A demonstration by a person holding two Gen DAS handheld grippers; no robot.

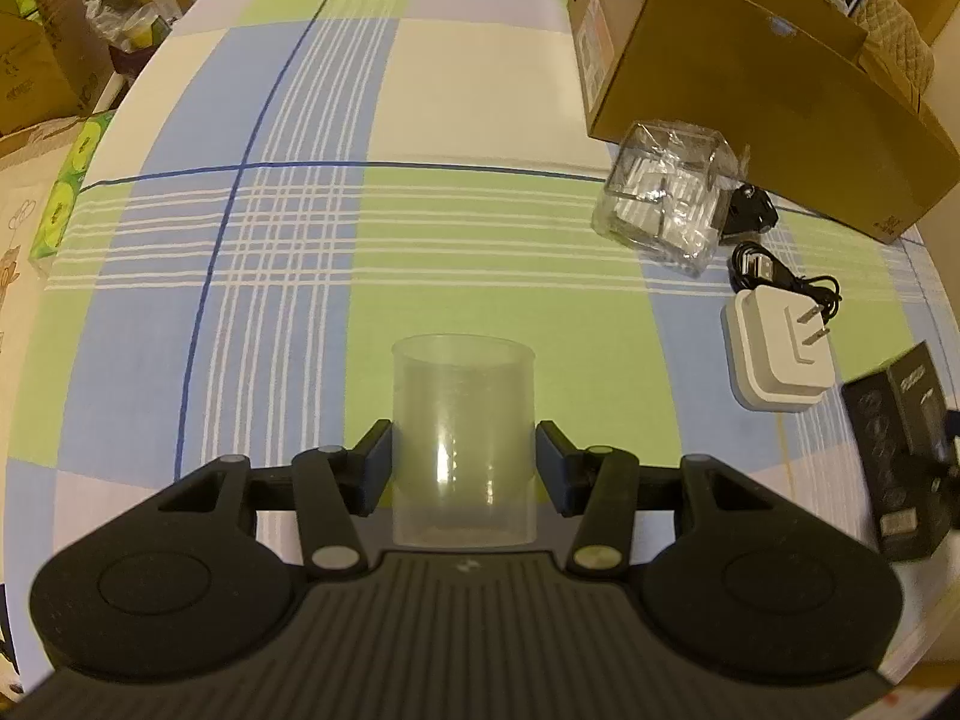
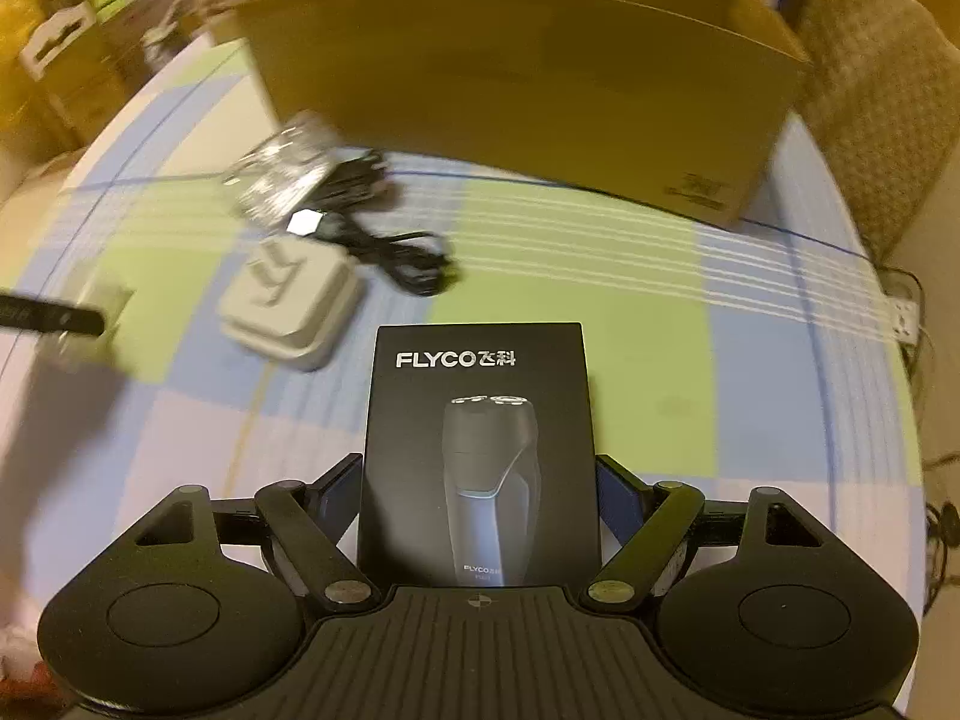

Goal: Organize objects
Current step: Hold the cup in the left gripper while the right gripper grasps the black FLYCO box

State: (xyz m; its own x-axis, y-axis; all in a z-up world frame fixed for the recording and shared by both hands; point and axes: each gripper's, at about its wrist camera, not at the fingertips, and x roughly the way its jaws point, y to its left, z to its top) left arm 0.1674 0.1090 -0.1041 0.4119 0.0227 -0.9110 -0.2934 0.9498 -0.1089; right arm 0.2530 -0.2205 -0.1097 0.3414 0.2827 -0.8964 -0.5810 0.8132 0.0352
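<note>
**Table Layout**

A cup point(image 1: 462, 438) is positioned between the left fingers point(image 1: 377, 468). To its right, a charger point(image 1: 774, 354) lies before a cable point(image 1: 780, 276) and a clear case point(image 1: 666, 198). A cardboard box point(image 1: 750, 90) is placed behind these. A shaver box point(image 2: 480, 456) is located between the right fingers point(image 2: 621, 510).

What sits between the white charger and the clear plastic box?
A coiled black cable lies between the white charger and clear plastic box; sharpest in the left wrist view.
</note>
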